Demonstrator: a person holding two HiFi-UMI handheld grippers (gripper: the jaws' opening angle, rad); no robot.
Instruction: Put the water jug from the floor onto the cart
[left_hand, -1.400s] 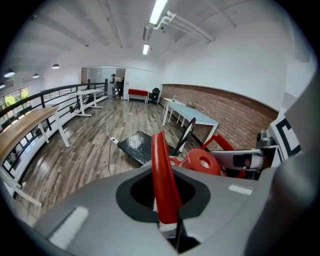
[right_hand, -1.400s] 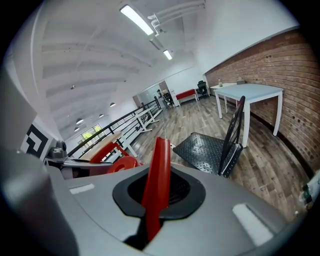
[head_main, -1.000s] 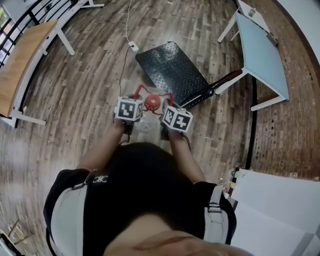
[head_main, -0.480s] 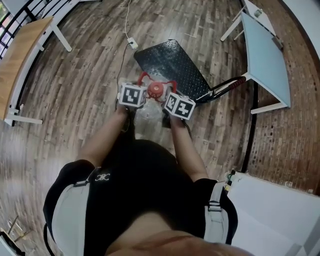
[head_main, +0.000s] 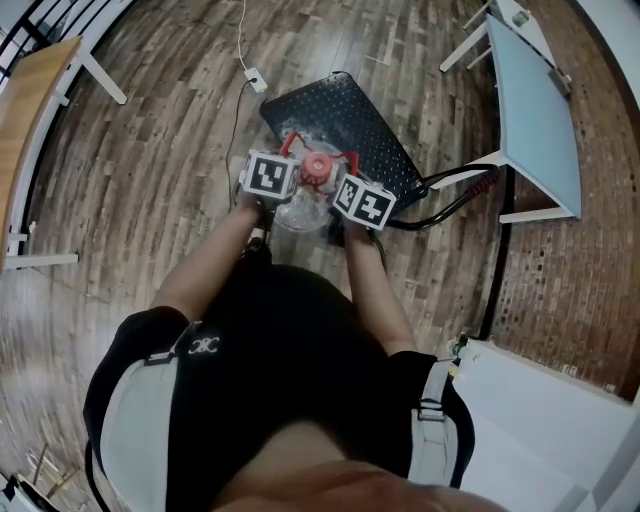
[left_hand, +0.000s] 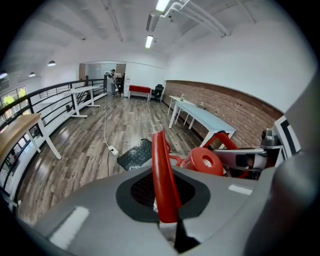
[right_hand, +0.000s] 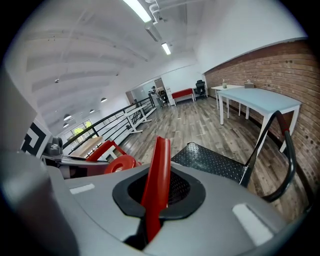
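The water jug (head_main: 300, 212) is clear plastic with a red cap (head_main: 318, 168) and a red carrying handle. It hangs off the floor between my two grippers, over the near edge of the black cart deck (head_main: 345, 115). My left gripper (head_main: 287, 156) is shut on the handle's left strap (left_hand: 162, 180). My right gripper (head_main: 343, 170) is shut on the right strap (right_hand: 156, 185). Both gripper views show the cap (left_hand: 205, 161) (right_hand: 120, 164) beside the jaws and the studded deck (right_hand: 215, 160) ahead. The jug's body is mostly hidden under the marker cubes.
The cart's push handle (head_main: 455, 195) stands to the right of the deck. A light blue table (head_main: 540, 110) is at the far right and a wooden desk (head_main: 30, 110) at the far left. A power strip with its cable (head_main: 250, 76) lies beyond the cart.
Both grippers have carried the jug forward toward the cart. It was over bare floor short of the deck and now hangs over the deck's near edge. The grips are unchanged.
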